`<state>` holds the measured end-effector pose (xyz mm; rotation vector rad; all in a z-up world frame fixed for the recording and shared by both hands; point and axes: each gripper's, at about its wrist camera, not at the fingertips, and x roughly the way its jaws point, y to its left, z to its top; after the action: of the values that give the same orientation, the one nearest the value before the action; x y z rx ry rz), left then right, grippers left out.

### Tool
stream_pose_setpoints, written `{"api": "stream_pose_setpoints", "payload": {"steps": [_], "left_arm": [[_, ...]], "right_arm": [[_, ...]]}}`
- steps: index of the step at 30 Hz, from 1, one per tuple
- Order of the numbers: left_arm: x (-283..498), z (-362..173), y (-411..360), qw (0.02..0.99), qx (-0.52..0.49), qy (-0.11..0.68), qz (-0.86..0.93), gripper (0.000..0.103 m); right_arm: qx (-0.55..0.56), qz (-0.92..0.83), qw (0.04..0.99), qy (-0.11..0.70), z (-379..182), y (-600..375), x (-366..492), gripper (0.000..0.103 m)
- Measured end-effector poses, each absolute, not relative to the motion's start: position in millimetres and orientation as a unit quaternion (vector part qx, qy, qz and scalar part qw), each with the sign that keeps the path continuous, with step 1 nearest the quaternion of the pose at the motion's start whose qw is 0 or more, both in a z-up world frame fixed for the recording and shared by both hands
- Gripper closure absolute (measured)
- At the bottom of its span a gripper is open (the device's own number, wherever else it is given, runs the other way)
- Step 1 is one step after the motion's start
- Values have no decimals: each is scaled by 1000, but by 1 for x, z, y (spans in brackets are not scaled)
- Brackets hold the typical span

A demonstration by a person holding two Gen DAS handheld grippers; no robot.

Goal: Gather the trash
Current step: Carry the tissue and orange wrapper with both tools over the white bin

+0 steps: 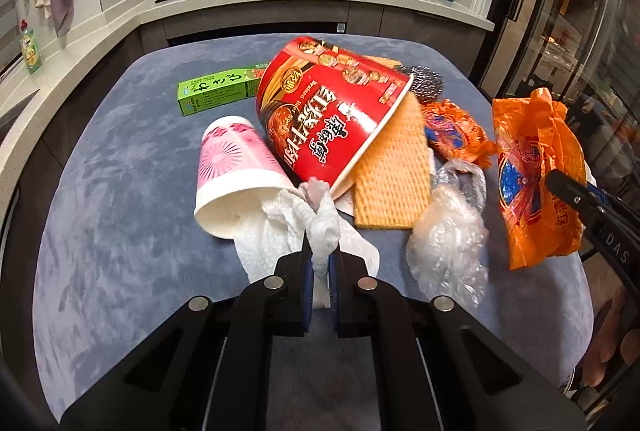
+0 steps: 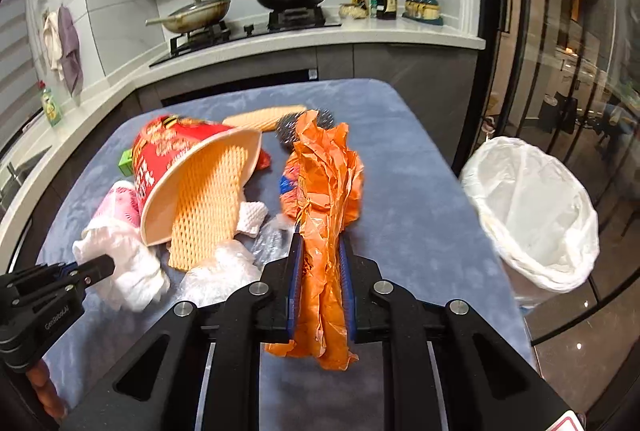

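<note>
My left gripper (image 1: 322,247) is shut on a crumpled white paper towel (image 1: 326,223) that trails out of a tipped pink paper cup (image 1: 236,167). The right wrist view shows the same grip from the side, left gripper (image 2: 102,267) on the white paper towel (image 2: 132,271). My right gripper (image 2: 322,243) is shut on a crinkled orange plastic wrapper (image 2: 328,183), lifted off the table. That orange wrapper (image 1: 532,167) also shows in the left wrist view, with the right gripper (image 1: 560,183) on it. A bin with a white liner (image 2: 532,211) stands to the table's right.
On the blue table cover (image 1: 120,191) lie a tipped red noodle cup (image 1: 332,111), an orange foam net (image 1: 392,171), a green box (image 1: 216,91), a steel scourer (image 1: 426,81), a second orange wrapper (image 1: 452,131) and a clear plastic bag (image 1: 448,231). A stove counter runs behind.
</note>
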<state>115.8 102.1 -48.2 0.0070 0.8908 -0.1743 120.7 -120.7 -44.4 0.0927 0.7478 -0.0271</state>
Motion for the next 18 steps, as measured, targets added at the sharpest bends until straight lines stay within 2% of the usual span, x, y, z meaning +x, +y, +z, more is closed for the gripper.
{"api": "stream_pose_setpoints", "payload": {"steps": [9, 18], "left_arm": [[86, -14, 84, 909, 10, 398, -120, 97], [72, 25, 32, 918, 38, 350, -184, 97]], "right_arm": [[56, -37, 939, 337, -24, -147, 92, 87], [73, -85, 946, 304, -4, -191, 66, 87]]}}
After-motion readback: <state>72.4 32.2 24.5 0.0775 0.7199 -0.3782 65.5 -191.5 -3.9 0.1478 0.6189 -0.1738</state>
